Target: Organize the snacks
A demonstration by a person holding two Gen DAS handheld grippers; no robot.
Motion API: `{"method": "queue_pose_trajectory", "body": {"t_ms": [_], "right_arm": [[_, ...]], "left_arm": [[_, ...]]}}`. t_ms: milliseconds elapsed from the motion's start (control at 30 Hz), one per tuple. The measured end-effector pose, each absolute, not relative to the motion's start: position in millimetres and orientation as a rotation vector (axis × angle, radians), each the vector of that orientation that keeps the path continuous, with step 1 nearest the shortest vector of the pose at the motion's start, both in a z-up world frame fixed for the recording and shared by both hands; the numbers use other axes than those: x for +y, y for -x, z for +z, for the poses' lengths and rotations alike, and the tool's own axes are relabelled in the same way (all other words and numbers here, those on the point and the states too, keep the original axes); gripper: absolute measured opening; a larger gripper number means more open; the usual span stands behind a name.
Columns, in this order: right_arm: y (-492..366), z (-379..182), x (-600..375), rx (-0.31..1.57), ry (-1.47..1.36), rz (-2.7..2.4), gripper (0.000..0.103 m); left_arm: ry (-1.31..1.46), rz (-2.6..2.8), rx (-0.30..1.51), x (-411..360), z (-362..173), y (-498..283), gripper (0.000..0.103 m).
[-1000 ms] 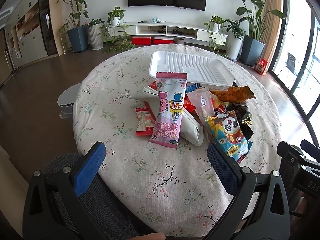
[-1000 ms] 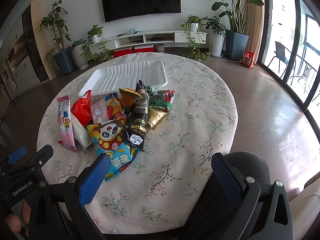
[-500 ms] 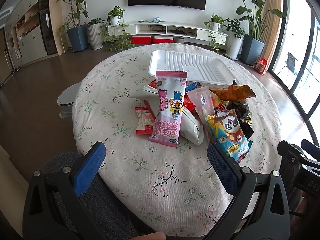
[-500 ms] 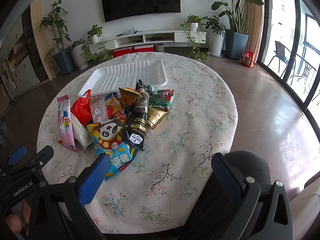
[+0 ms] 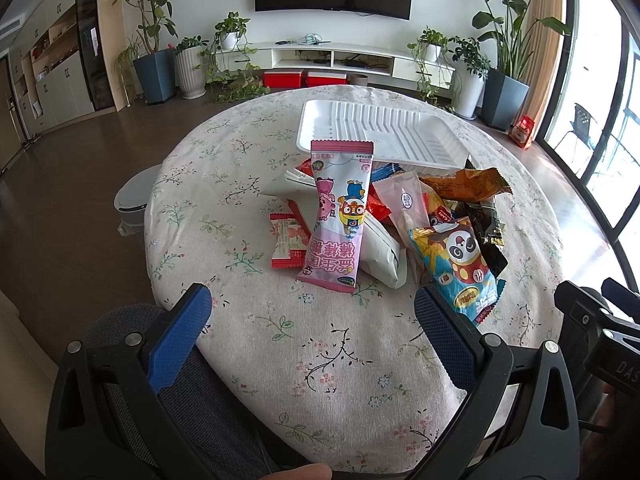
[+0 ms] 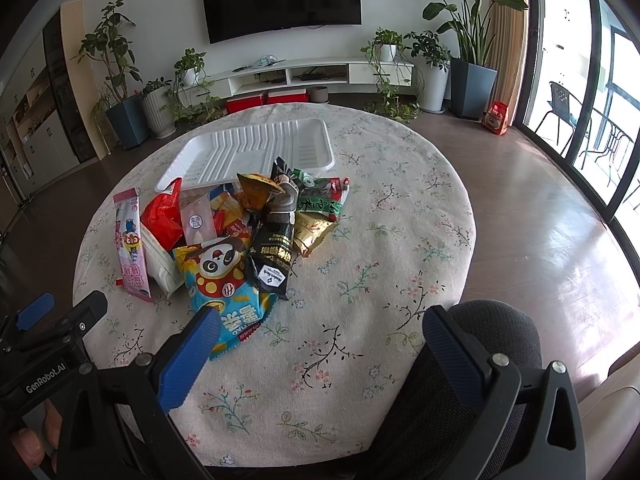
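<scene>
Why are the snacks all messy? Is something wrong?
Nothing is broken or spilled. The snacks just lie in a jumbled heap on the table, overlapping each other, while the white tray behind them is empty. Both grippers, left and right, are open and hold nothing.

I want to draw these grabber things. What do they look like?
Each gripper, left gripper and right gripper, is a black frame with silver bolts and two fingers carrying bumpy blue pads. White lettering on the left one's body reads "GenRobot.AI". No sleeves or cables show.
</scene>
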State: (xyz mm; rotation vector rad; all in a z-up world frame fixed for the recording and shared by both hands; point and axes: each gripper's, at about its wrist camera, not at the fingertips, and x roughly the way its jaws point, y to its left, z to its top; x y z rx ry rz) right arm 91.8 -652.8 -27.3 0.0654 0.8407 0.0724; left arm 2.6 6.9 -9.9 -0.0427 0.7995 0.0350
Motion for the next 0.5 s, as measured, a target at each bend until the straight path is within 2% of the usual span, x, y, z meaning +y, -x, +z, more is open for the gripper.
{"method": "queue_pose_trajectory", "body": {"t_ms": [500], "right_arm": [[-92.4,-27.9,-652.7,0.843,-0.065,0.074,0.103]], "left_arm": [[0.021,0.043,0.791,5.4,-14.4,-2.1,0.103]]}}
